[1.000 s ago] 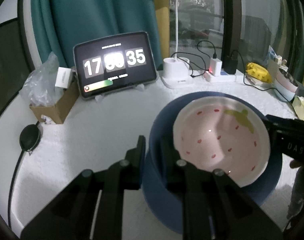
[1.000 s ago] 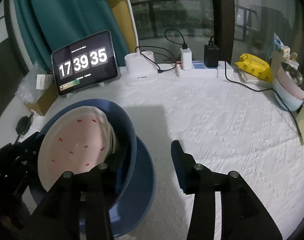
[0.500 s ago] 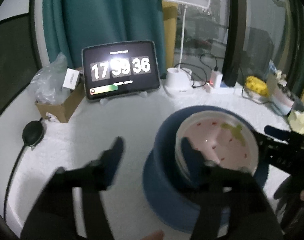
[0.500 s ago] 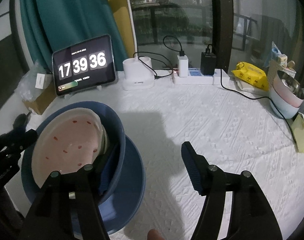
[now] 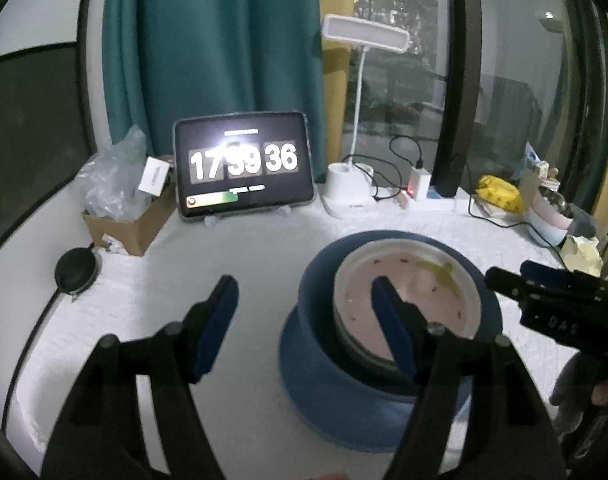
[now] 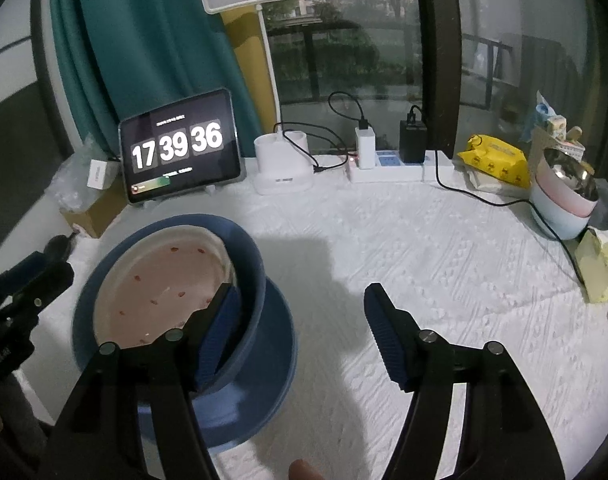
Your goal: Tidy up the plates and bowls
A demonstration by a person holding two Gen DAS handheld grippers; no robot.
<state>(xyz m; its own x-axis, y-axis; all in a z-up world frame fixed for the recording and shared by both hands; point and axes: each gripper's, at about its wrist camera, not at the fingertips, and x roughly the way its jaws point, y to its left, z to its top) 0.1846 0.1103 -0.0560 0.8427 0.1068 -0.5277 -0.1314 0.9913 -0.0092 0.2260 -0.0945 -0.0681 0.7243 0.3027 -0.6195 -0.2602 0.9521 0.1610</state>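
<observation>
Stacked dishes near the table's left edge, both hand-held grippers spread wide.

Left hand-held gripper [image 5: 304,312] holds nothing; pink strawberry-print plate [image 6: 160,292] sits in a round blue bowl [image 6: 248,280] on a blue plate [image 6: 276,344], white textured table [image 6: 444,264]; right hand-held gripper [image 6: 300,320] holds nothing.

Scene dimly lit, cool grey cast; daylight admitted through window [image 6: 344,32] behind counter [image 6: 444,248]. Clock tablet [image 5: 244,166] blown out by glare in left view, middle digits washed; digits sharp in right view. Soft shadow cast on counter beside blue bowl [image 6: 252,280]. Strong fisheye bending and black vignette seen at edges. Grain noted throughout; no motion blur.
</observation>
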